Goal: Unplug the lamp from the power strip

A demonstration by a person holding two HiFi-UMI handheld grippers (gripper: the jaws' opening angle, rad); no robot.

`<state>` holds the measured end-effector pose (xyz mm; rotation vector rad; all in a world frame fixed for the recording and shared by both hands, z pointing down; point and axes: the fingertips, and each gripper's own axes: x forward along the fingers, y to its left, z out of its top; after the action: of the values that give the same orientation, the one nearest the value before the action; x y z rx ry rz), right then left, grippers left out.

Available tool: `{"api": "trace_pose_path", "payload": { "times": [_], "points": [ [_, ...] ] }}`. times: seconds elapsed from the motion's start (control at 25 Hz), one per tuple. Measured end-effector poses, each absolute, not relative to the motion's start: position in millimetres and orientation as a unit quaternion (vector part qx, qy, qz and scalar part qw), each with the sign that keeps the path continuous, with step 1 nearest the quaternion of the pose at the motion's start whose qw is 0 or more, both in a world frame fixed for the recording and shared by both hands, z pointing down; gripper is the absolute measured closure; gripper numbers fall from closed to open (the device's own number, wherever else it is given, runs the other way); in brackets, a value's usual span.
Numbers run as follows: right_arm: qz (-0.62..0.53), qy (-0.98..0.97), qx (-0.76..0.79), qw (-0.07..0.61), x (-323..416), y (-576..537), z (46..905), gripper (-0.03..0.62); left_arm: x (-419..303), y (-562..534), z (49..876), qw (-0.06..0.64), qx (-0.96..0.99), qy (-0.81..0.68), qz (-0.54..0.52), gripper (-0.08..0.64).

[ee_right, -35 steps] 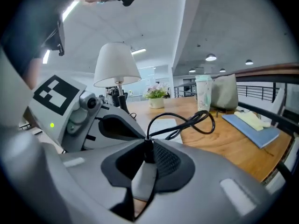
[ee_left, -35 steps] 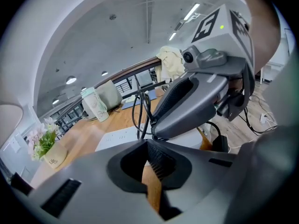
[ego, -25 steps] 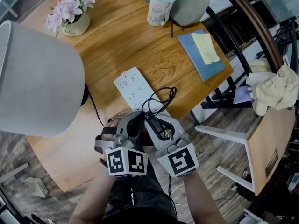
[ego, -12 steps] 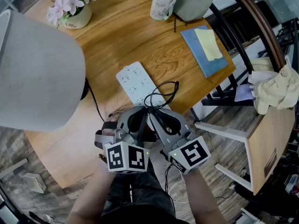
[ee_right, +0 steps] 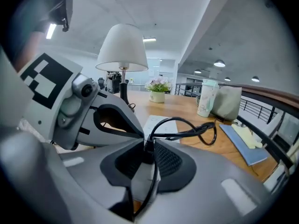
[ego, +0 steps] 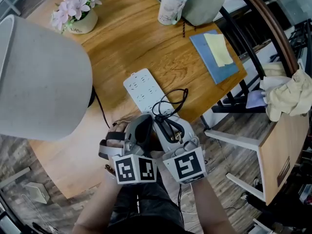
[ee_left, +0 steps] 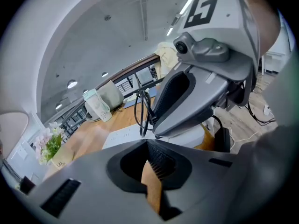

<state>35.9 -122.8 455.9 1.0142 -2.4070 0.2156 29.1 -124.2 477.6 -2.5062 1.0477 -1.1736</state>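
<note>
The jaws of the right gripper [ego: 163, 122] have just been opening to a narrow gap yet pinch the black plug [ee_right: 148, 146] of the lamp [ego: 39, 82] at the near end of the power strip [ego: 144, 89], suggesting a regrip before extraction, while the left gripper [ego: 140, 121], slightly parted and empty, hovers alongside.

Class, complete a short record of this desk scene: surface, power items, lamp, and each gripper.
Surface: round wooden table
Power: white power strip; looped black cord
Lamp: pale grey lampshade, left in the head view
Left gripper: jaws slightly apart, nothing between
Right gripper: jaws just opened a little; tips pinch the cord
</note>
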Motion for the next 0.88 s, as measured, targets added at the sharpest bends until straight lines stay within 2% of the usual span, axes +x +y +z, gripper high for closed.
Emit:
{"api": "trace_pose_path", "payload": {
  "times": [0.24,0.52,0.76,0.88],
  "points": [
    [0.025,-0.889,0.382,0.251,32.9,-118.6,453.4,0.522,31.8,-129.7,476.8,0.073,-0.85,0.351,-0.385,0.569],
    [0.128,-0.897,0.384,0.176,40.8,-127.2,445.9,0.523,34.7,-131.6,475.5,0.059,-0.856,0.35,-0.376,0.571],
    [0.071,-0.896,0.38,0.218,38.8,-121.9,448.6,0.526,37.0,-130.4,477.0,0.057,-0.857,0.347,-0.377,0.571],
    [0.078,-0.895,0.388,0.208,37.8,-121.2,448.5,0.528,35.9,-129.8,476.8,0.05,-0.86,0.347,-0.371,0.571]
  ]
}}
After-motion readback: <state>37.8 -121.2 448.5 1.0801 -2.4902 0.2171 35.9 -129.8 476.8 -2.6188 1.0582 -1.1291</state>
